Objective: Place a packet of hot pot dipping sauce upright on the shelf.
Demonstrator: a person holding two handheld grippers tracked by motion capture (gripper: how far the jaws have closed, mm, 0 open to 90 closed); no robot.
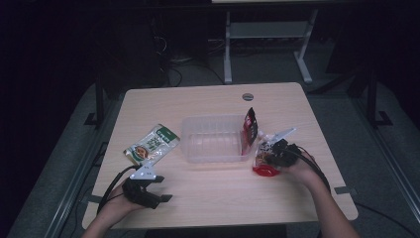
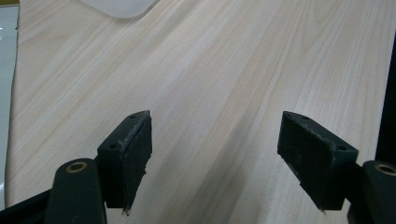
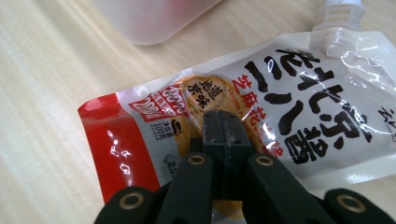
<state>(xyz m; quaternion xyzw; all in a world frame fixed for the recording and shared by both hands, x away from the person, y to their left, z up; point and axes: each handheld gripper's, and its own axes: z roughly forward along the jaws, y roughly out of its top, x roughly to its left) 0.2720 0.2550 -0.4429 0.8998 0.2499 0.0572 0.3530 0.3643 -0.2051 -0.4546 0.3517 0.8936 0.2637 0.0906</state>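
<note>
Clear plastic bin (image 1: pixel 213 140) at table (image 1: pixel 208 198) centre; red-and-black packet (image 1: pixel 249 127) propped upright inside against right wall. Judged one of three items binned, two left.

Spouted sauce pouch (image 3: pixel 261 98), white with red base, flat on table just right of bin. Right gripper (image 3: pixel 222 123) above it, jaws pressed together; whether any film is caught, cannot tell.

Green-labelled packet (image 1: pixel 151 144) flat on table, left of bin.

Left gripper (image 2: pixel 215 140) near front-left edge, jaws spread, nothing between.

Count: one bin, two packets, one pouch, two grippers.
</note>
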